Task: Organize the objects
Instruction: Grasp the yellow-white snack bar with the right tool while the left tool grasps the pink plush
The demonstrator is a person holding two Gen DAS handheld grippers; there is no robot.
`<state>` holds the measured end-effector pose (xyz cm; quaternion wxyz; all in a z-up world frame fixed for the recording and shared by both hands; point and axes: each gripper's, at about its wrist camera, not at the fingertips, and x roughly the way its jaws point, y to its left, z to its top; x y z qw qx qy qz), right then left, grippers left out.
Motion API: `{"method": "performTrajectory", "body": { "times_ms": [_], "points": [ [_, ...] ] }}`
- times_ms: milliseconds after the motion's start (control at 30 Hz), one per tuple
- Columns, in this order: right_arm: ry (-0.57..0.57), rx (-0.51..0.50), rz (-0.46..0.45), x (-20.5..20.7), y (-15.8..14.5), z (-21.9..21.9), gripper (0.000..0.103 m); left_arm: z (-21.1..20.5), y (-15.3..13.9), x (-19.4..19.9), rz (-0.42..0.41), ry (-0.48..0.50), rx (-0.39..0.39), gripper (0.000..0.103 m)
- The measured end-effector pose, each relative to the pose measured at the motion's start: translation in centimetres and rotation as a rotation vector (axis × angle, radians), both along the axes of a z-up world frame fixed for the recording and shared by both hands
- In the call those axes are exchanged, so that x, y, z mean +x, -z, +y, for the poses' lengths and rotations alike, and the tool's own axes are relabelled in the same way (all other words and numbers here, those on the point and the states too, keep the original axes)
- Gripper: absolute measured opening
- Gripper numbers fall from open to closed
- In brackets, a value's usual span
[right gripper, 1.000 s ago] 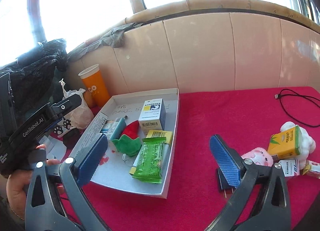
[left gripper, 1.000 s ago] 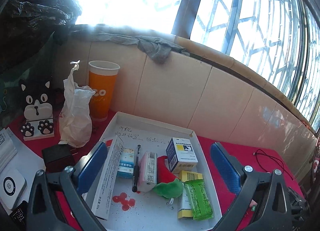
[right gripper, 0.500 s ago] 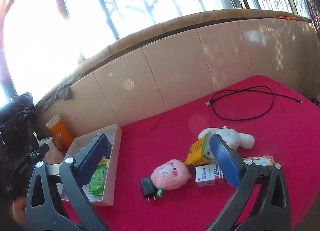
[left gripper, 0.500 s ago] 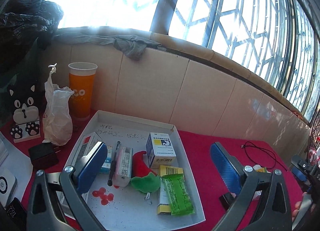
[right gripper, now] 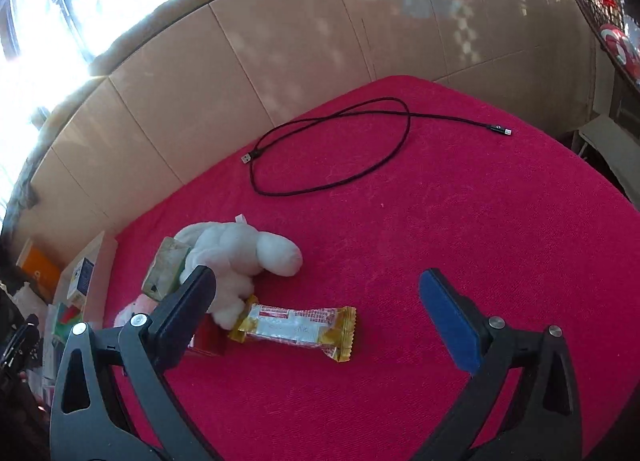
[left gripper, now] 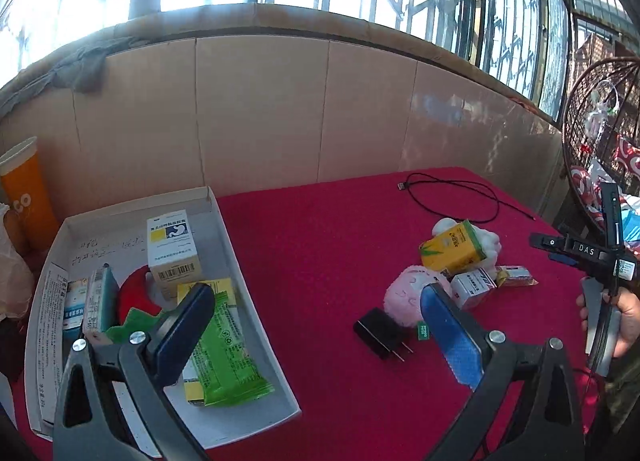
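The white tray (left gripper: 224, 221) near the table's left edge already holds boxes and a green packet (left gripper: 224, 357), while a pink toy (left gripper: 404, 293), plug (left gripper: 380, 333), juice carton (left gripper: 454, 249) and snack bar (right gripper: 296, 327) remain loose toward the right edge, both the left gripper (left gripper: 316, 325) and right gripper (right gripper: 316, 313) spread wide and empty.

- One white tray (left gripper: 240, 257)
- Two plush toys on the desk: one white (right gripper: 236, 249), one pink (left gripper: 404, 293)
- One black charger plug (left gripper: 380, 335)
- One black cable (right gripper: 340, 149)
- One yellow snack bar (right gripper: 296, 327)
- One orange cup (left gripper: 26, 193)
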<state>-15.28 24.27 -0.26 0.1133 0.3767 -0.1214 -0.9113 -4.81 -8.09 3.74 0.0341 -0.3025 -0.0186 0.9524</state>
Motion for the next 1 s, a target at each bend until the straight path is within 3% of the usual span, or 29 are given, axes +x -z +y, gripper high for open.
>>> {"method": "performTrajectory", "body": {
  "times_ms": [167,333,467,500,600,667,767,867,933,1000],
  "points": [
    [-0.355,0.340,0.105,0.7,1.1,-4.4,0.102,3.9,2.4,-2.7,-0.104,0.187,-0.109,0.103],
    [-0.417,0.366,0.026,-2.1,3.0,-4.7,0.101,6.6,4.1,-5.1,-0.166,0.277,-0.115,0.103],
    [-0.451,0.326,-0.039,-3.2,3.8,-4.3,0.085,8.5,5.3,-7.3,-0.195,0.299,-0.173,0.103],
    [-0.468,0.332,-0.027,-2.9,3.7,-4.4,0.070,8.9,5.4,-7.7,-0.198,0.303,-0.181,0.103],
    [-0.486,0.359,-0.007,-1.8,3.6,-4.6,0.039,9.7,5.6,-9.0,-0.210,0.313,-0.182,0.103],
    [-0.488,0.353,-0.008,-1.1,3.5,-4.5,0.027,10.0,6.0,-9.6,-0.237,0.316,-0.190,0.103],
    [-0.480,0.359,-0.014,-0.1,3.5,-4.4,0.023,10.7,6.4,-9.9,-0.256,0.332,-0.222,0.102],
    [-0.458,0.341,-0.014,0.7,3.6,-3.9,0.024,11.0,6.7,-9.8,-0.263,0.345,-0.247,0.085],
    [-0.446,0.323,-0.017,0.8,3.6,-3.7,0.024,11.0,7.0,-9.9,-0.279,0.352,-0.252,0.061],
    [-0.438,0.313,-0.021,0.7,3.6,-3.7,0.024,11.2,7.1,-9.6,-0.276,0.358,-0.265,0.058]
  ]
}}
